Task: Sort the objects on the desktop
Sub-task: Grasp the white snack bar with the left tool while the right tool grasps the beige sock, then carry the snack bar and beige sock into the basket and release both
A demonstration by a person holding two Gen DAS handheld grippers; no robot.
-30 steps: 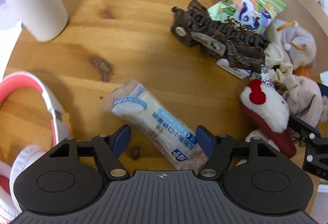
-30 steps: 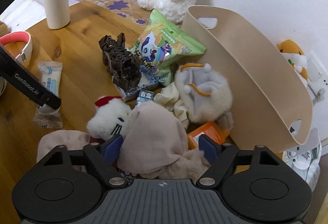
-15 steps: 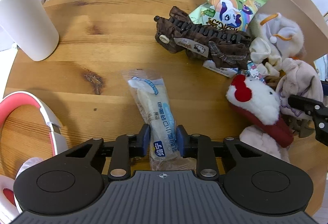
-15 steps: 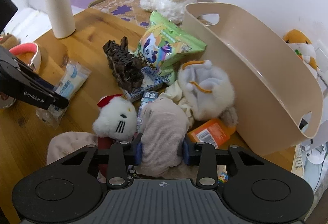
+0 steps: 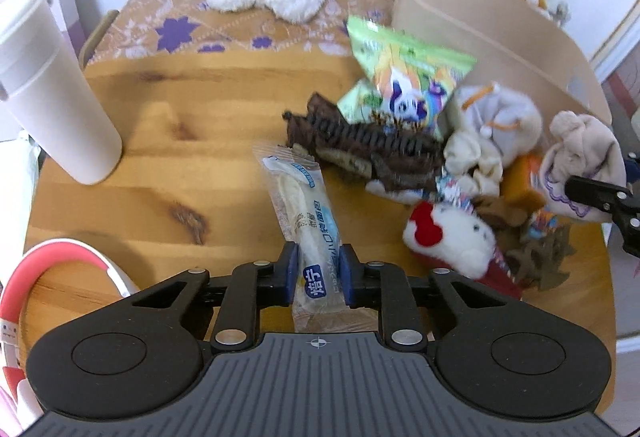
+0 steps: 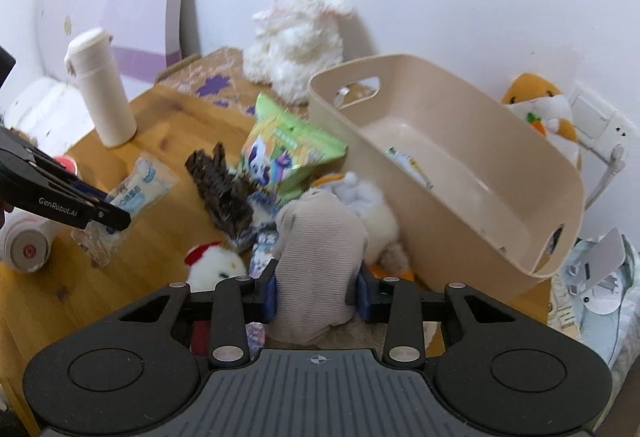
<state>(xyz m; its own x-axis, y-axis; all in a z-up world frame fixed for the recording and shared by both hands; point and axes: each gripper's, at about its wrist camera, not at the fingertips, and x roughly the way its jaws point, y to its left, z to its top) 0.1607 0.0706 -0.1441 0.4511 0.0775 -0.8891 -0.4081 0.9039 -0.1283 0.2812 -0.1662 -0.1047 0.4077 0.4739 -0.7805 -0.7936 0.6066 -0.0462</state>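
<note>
Bread packet [image 5: 310, 221] and beige plush [image 6: 320, 261] pinched between each gripper's fingers.

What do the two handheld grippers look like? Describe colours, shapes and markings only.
Both match: the left gripper and right gripper have matte black ribbed bodies with two round side discs, black linkage arms with silver screws, and blue finger pads. White GenRobot.AI lettering marks the left one's side. No cables visible.

"GenRobot.AI" stands in white on the black left tongs [image 6: 114, 215]; the snack packet [image 5: 306, 221] between them bears blue Chinese print.
</note>
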